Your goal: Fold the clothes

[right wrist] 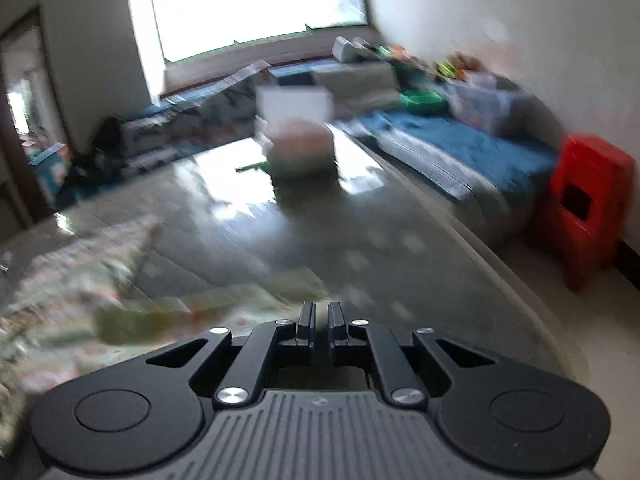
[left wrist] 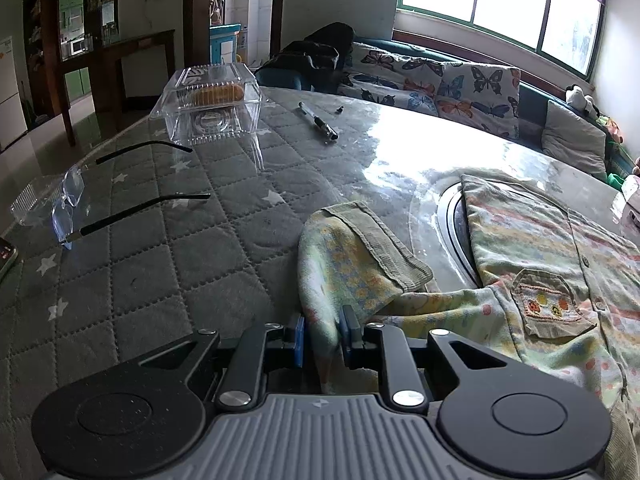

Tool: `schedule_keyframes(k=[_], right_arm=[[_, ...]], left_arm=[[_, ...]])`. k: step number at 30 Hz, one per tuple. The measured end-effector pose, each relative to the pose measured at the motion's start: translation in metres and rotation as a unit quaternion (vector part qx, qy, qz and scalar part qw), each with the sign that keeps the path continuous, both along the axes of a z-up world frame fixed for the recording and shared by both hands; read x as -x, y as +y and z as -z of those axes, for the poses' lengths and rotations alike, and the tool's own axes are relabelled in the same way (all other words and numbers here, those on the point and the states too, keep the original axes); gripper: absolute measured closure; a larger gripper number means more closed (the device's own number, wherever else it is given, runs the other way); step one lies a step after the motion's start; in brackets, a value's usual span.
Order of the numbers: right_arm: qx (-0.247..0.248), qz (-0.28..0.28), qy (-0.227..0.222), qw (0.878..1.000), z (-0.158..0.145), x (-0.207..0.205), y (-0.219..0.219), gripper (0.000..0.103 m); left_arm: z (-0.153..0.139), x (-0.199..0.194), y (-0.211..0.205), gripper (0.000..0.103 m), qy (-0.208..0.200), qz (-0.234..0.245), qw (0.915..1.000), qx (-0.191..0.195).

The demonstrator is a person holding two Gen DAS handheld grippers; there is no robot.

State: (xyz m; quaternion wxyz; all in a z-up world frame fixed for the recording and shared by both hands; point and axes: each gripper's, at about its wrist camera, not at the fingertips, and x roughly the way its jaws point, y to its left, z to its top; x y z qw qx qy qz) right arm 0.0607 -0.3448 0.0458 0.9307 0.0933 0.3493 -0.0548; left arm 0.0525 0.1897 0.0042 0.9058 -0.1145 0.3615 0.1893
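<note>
Folding barely begun: left gripper [left wrist: 322, 334] fingers clamp the shirt [left wrist: 520, 280] sleeve, body spread beyond on desk [left wrist: 160, 240]; right gripper [right wrist: 320, 318] fingers together on a blurred fabric fold.

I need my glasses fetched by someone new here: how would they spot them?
On the grey quilted star-print table cover, look along its left edge, near the clear plastic food box. The rimless clear-lensed glasses lie there with thin black arms unfolded, unlike the short black pen.

Round table [left wrist: 160, 264] covered in grey quilted star cloth under clear film — bore a patterned shirt [left wrist: 532, 264], glasses [left wrist: 76, 204], a pen [left wrist: 318, 121], a clear plastic box [left wrist: 210, 102] — all lying apart.
</note>
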Motion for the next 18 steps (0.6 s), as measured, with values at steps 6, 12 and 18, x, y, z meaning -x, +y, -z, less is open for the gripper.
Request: schedule_keyframes(k=[6,12,18], right_arm=[[0.007,0.012,0.011,1.000,0.012,0.001,-0.003,0.094],[0.007,-0.048,0.003,0.999,0.015,-0.037,0.026,0.074],[0.023,-0.077,0.022,0.996,0.035,-0.069,0.051,0.072]], left_arm=[[-0.001,-0.001,0.000,0.082,0.003,0.001,1.0000,-0.004],[-0.002,0.002,0.001,0.082,0.002,-0.004,0.9999,-0.012],[-0.002,0.004,0.001,0.067,0.002,-0.010,0.9998,-0.020]])
